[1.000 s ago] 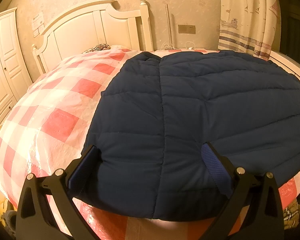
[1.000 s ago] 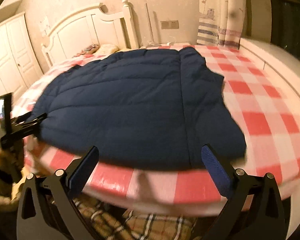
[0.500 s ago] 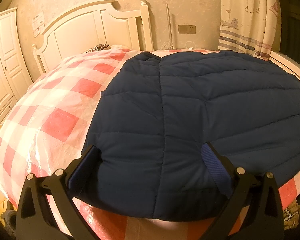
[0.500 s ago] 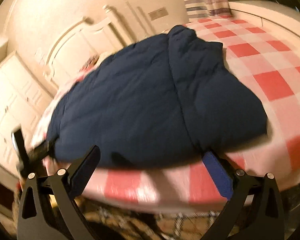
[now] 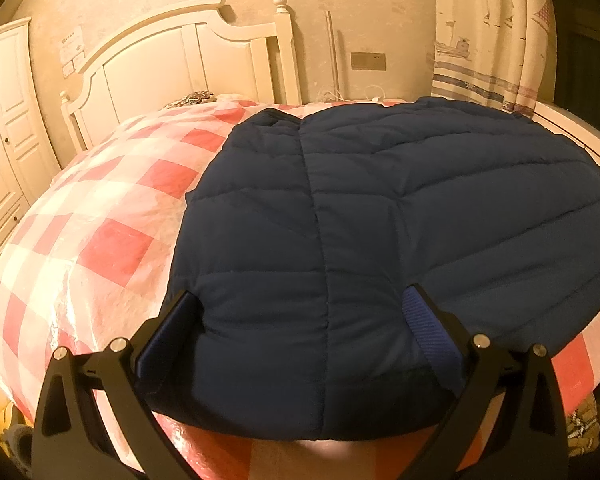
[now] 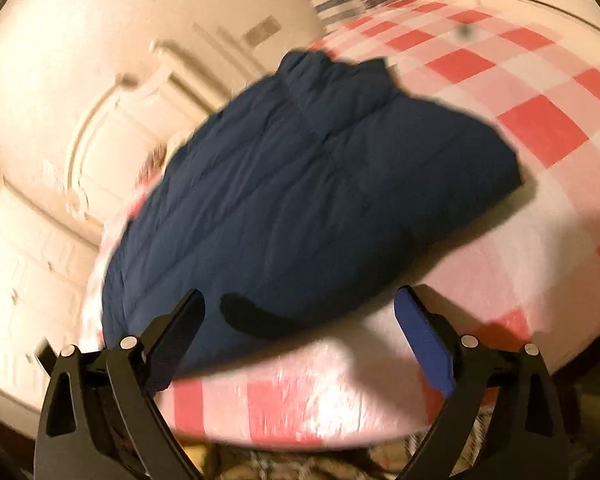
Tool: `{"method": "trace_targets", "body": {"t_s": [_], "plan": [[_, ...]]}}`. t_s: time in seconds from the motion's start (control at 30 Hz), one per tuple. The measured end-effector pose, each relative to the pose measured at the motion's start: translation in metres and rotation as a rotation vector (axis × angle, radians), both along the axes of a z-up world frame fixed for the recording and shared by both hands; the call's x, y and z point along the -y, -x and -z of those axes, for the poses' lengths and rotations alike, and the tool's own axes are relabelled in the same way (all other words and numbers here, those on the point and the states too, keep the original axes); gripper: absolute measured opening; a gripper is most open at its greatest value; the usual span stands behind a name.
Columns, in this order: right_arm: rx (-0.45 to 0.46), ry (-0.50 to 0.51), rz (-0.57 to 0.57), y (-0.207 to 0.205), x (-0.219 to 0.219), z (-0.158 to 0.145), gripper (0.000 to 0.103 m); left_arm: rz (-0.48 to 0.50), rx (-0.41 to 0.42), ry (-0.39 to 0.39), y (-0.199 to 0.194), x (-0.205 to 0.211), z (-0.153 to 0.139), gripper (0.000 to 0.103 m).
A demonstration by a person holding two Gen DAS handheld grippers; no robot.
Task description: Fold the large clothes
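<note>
A large dark blue quilted jacket [image 5: 380, 220] lies spread flat on a bed with a red and white checked cover [image 5: 100, 216]. My left gripper [image 5: 300, 312] is open, low over the jacket's near hem, its fingers to either side of the hem's left part and holding nothing. My right gripper [image 6: 296, 316] is open and empty at the bed's near edge, in front of the jacket [image 6: 300, 184]. That view is tilted and blurred by motion.
A white headboard [image 5: 188, 52] stands at the far end of the bed. White wardrobe doors [image 5: 4, 128] are at the left. A patterned curtain [image 5: 492, 32] hangs at the far right. A plaid cloth [image 6: 284, 464] lies below the bed's near edge.
My right gripper has swung and tilted and come closer to the jacket's near right part. The left gripper and the jacket have stayed still.
</note>
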State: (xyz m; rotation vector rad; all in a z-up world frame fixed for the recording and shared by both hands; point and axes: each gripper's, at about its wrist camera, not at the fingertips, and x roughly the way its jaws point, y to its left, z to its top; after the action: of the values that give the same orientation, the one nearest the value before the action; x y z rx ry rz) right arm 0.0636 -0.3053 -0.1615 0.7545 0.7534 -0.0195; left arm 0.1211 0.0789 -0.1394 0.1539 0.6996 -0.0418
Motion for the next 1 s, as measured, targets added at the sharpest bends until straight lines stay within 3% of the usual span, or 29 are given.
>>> {"method": "trace_targets", "body": {"t_s": [0.17,0.2,0.23,0.27,0.4,0.47,0.6,0.7,0.8,0.87,0.93,1.0], "plan": [[0.01,-0.078,0.081,-0.045,0.016,0.0,0.096,0.003,-0.006,0.0,0.0,0.003,0.001,0.101],[0.016,-0.079,0.077,-0.05,0.016,0.001,0.091,0.002,-0.007,-0.003,-0.001,0.004,0.001,0.101],[0.032,-0.108,0.06,-0.053,0.017,0.005,0.069,0.004,-0.011,-0.009,-0.002,0.005,0.0,0.101],[0.06,-0.152,0.048,-0.051,0.02,0.01,0.059,0.005,-0.016,-0.011,-0.002,0.005,-0.001,0.101],[0.176,-0.147,0.013,-0.023,0.021,0.0,0.039,0.011,-0.053,-0.008,-0.005,0.006,-0.019,0.1],[0.221,-0.152,-0.005,-0.004,0.023,-0.009,0.034,0.034,-0.033,0.024,-0.009,0.013,-0.038,0.1],[0.276,-0.055,-0.027,0.036,0.017,-0.027,0.033,0.108,0.032,0.015,-0.025,0.055,-0.08,0.1],[0.309,-0.008,-0.011,0.053,0.02,-0.037,0.032,0.158,0.011,-0.01,-0.052,0.096,-0.088,0.1],[0.329,0.073,-0.009,0.065,0.017,-0.051,0.032,0.229,-0.089,-0.033,-0.077,0.142,-0.068,0.1],[0.366,0.117,-0.019,0.071,0.009,-0.065,0.032,0.271,-0.182,-0.187,-0.088,0.173,-0.03,0.101],[0.392,0.209,-0.023,0.075,-0.004,-0.081,0.032,0.254,-0.167,-0.166,-0.088,0.17,-0.026,0.101],[0.43,0.332,-0.049,0.074,-0.027,-0.104,0.032,0.269,-0.208,-0.063,-0.088,0.148,-0.036,0.098]]}}
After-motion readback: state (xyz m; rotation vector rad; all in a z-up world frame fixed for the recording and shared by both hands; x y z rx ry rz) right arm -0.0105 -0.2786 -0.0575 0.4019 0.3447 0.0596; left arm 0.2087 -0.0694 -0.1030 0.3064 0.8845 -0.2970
